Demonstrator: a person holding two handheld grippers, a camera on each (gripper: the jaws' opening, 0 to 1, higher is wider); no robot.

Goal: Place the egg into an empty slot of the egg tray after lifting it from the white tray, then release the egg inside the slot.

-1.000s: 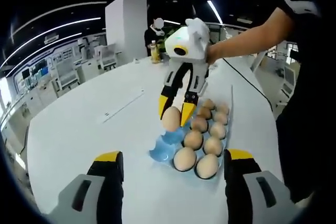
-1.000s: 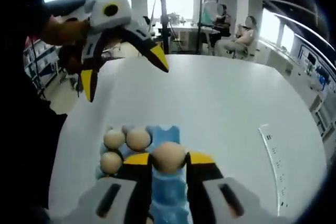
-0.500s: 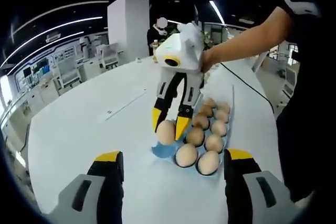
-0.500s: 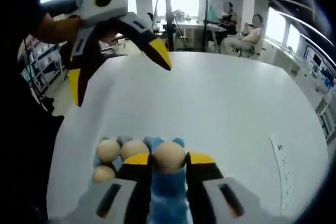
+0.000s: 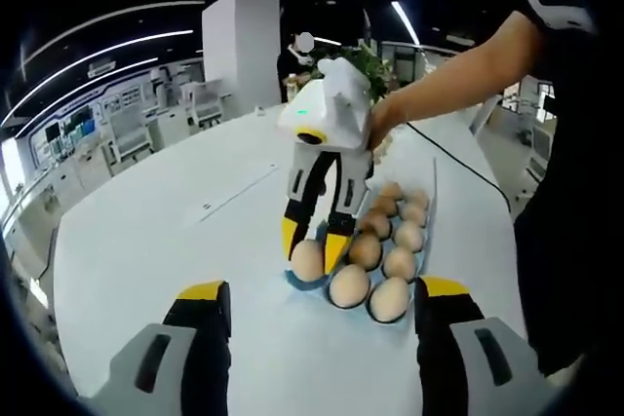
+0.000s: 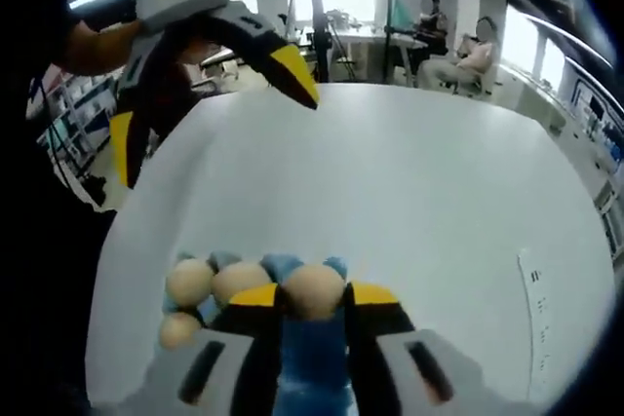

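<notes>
The right gripper (image 5: pixel 310 252) clamps 1 tan egg (image 5: pixel 307 259) low over the near corner of the blue plastic egg tray (image 5: pixel 304 282), which holds about 8 more eggs. The left gripper (image 5: pixel 317 319) hangs wide open, holding nothing, above the white round table (image 5: pixel 146 241).

White round table (image 5: pixel 146 241) carries everything, surface mostly bare. Thin flat strip with dark marks (image 5: pixel 234 192) lies on it, well apart from the rest. Black cable (image 5: pixel 458 168) runs across the far side. White square pillar (image 5: pixel 239 46) behind, potted green plant (image 5: pixel 366 57) near it. Two people seated (image 6: pixel 453 51) by bright windows in the background.
</notes>
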